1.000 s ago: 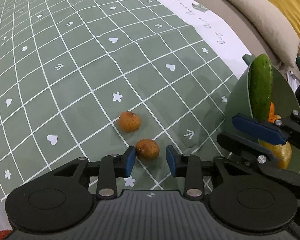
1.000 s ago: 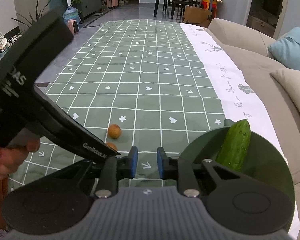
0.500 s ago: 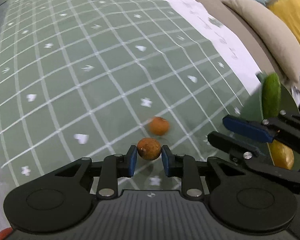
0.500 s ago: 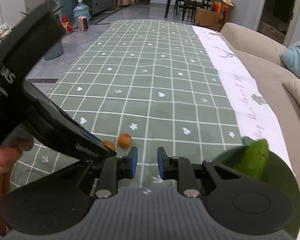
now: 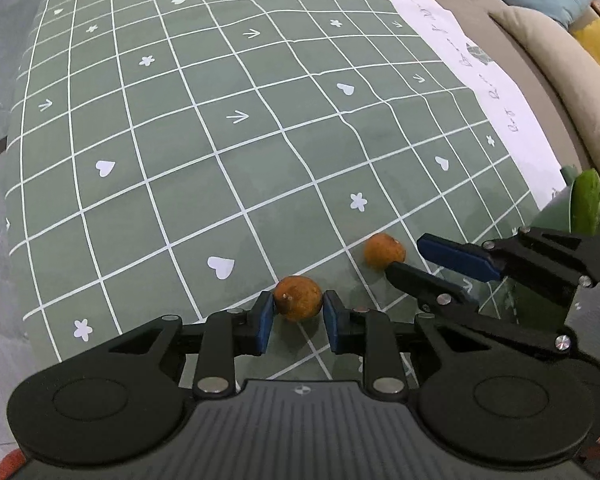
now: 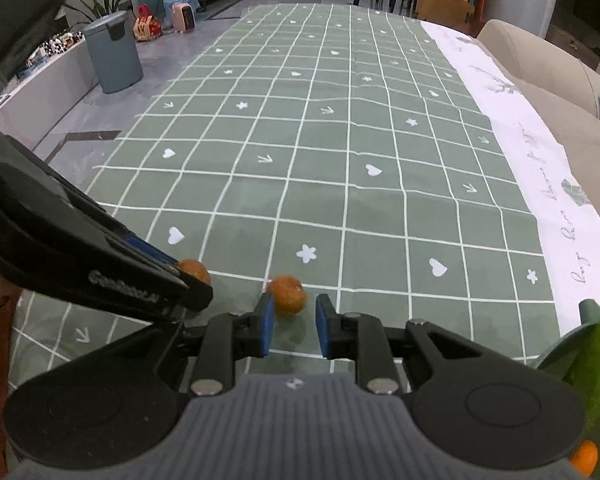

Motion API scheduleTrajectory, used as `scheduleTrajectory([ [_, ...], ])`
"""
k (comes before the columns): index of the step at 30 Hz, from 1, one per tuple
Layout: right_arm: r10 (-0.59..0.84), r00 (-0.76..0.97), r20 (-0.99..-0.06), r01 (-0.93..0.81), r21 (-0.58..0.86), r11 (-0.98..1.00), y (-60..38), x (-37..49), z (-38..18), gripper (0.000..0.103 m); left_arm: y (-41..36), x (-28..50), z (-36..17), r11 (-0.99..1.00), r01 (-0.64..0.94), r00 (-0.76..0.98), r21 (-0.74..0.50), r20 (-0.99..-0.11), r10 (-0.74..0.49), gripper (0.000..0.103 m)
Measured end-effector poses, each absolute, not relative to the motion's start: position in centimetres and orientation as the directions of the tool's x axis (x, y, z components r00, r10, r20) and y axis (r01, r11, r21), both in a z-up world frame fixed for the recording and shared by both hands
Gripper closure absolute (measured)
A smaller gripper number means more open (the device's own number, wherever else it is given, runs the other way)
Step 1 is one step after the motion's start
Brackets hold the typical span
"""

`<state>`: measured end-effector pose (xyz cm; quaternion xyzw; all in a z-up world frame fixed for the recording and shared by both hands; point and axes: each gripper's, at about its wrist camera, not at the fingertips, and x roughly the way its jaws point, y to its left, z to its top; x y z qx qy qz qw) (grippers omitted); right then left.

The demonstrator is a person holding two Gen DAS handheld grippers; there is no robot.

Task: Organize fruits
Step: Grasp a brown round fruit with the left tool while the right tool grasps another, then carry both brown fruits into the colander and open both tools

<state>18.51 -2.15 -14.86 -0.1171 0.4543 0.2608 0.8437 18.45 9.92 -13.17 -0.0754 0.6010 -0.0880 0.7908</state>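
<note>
Two small brown round fruits lie on the green checked cloth [image 5: 220,128]. My left gripper [image 5: 298,316] is shut on the nearer fruit [image 5: 299,297], which shows between its blue pads. The second fruit [image 5: 384,250] lies to the right, just ahead of my right gripper [image 5: 416,258]. In the right wrist view my right gripper [image 6: 292,322] is open, with the second fruit [image 6: 287,294] just beyond the gap between its tips. The held fruit [image 6: 194,270] peeks out past my left gripper's fingers [image 6: 156,276]. A green bowl [image 5: 556,208] with a cucumber [image 5: 586,202] stands at the right.
A beige sofa [image 5: 540,60] with cushions runs along the right edge past a white cloth strip [image 5: 460,52]. In the right wrist view a grey bin [image 6: 114,56] and chairs stand on the floor beyond. The cucumber [image 6: 596,364] and an orange fruit [image 6: 584,456] show at lower right.
My left gripper closed on the nearer fruit. Both grippers swung left, away from the bowl. My right gripper moved up to the second fruit.
</note>
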Motion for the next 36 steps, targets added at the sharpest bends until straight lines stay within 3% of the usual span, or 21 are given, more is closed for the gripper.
scheduleTrajectory([
  [3,0.339,0.447,-0.828,-0.547,0.047,0.836,-2.1,18.8,-15.2,0.072,10.2,18.6,-13.2,0.971,0.037,0.255,-0.235,-0.937,-0.237,0.072],
  [9,0.359,0.436,-0.825,-0.555,0.068,0.829,-1.4,19.1,-15.7,0.073,10.5,18.7,-13.3,0.969,0.015,0.253,-0.247,-0.937,-0.242,0.071],
  [12,0.359,0.431,-0.828,-0.561,0.066,0.825,-1.2,19.2,-15.9,0.084,10.4,18.7,-13.2,0.97,0.003,0.255,-0.245,-0.937,-0.237,0.071],
  [27,0.325,0.495,-0.806,-0.486,0.053,0.872,-4.5,15.6,-12.2,0.084,8.0,18.5,-13.1,0.99,0.042,0.305,-0.138,-0.942,-0.144,0.073],
  [36,0.325,0.576,-0.75,-0.417,0.073,0.906,-8.7,11.8,-8.3,0.084,5.2,16.5,-7.7,0.97,0.105,0.387,-0.218,-0.89,-0.242,0.074],
])
